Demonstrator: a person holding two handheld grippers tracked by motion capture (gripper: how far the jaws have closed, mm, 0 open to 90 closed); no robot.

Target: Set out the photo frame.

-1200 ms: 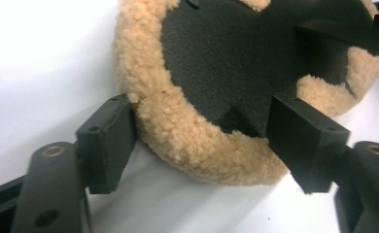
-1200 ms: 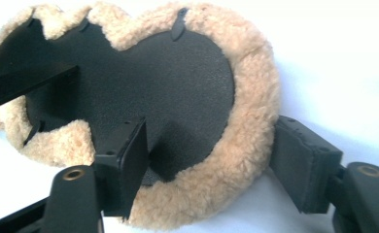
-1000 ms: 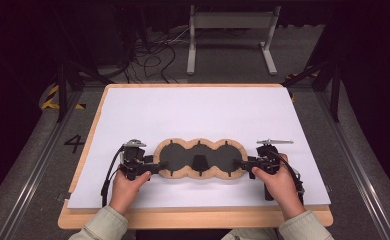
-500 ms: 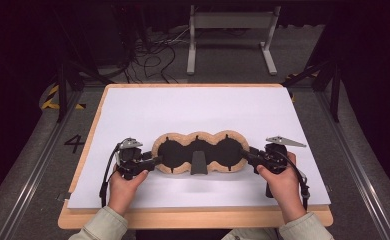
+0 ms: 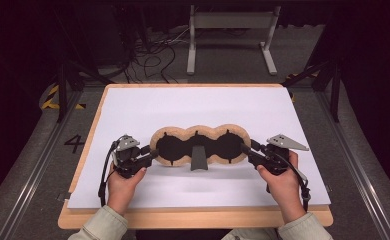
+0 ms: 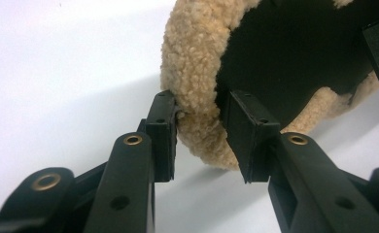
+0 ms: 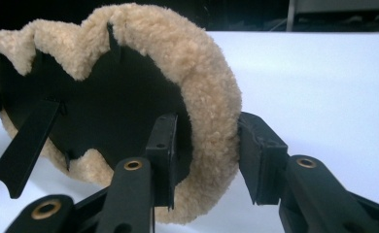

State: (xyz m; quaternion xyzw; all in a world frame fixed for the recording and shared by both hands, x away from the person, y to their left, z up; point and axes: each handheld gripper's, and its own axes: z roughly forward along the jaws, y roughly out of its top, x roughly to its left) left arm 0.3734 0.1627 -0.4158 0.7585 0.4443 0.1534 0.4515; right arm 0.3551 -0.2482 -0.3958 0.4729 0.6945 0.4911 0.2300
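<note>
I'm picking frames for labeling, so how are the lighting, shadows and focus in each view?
High view: bright white sheet, dark surroundings, soft shadow under the fleece-rimmed piece. Left gripper view: fleece sharp, near jaws slightly soft, sheet almost blown out. Right gripper view: fleece crisp, black inner face loses detail.

I am holding two grippers, the left gripper [image 5: 152, 154] and the right gripper [image 5: 247, 149], one in each hand. Between them I am lifting one fleece-edged pad [image 5: 199, 135] with three round lobes and one black strap [image 5: 198, 159], over one white table [image 5: 193, 107].
</note>
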